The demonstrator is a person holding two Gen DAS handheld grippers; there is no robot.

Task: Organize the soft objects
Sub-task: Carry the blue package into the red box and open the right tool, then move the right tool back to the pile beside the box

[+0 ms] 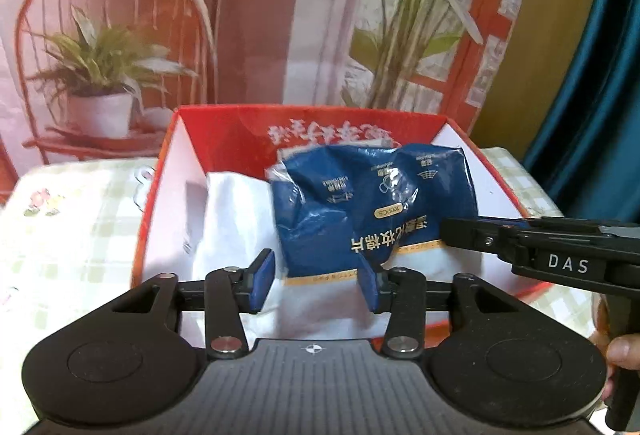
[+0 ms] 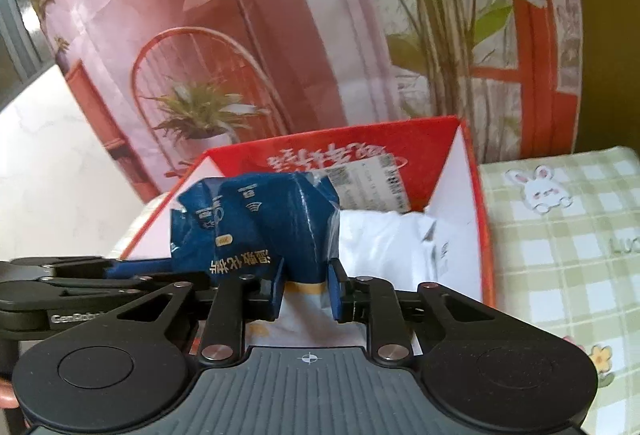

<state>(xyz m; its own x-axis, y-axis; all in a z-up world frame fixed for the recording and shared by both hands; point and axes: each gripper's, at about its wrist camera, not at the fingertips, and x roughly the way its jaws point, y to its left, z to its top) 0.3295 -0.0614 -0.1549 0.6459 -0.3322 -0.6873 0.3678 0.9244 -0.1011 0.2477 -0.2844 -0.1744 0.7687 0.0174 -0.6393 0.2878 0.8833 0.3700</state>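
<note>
A blue plastic pack of cotton pads (image 1: 360,203) lies in a red cardboard box (image 1: 304,123) on top of white soft packages (image 1: 236,219). My left gripper (image 1: 316,285) is open just above the pack's near white edge, touching nothing I can see. My right gripper (image 2: 306,289) has its blue pads close on either side of the same blue pack (image 2: 272,223), pinching its lower end over the box (image 2: 476,219). The right gripper's body (image 1: 560,255) enters the left wrist view from the right.
The box sits on a green checked cloth (image 2: 560,259) with a rabbit print. A printed backdrop (image 1: 240,15) of a chair and plants stands right behind the box. A teal curtain (image 1: 600,75) hangs at the right.
</note>
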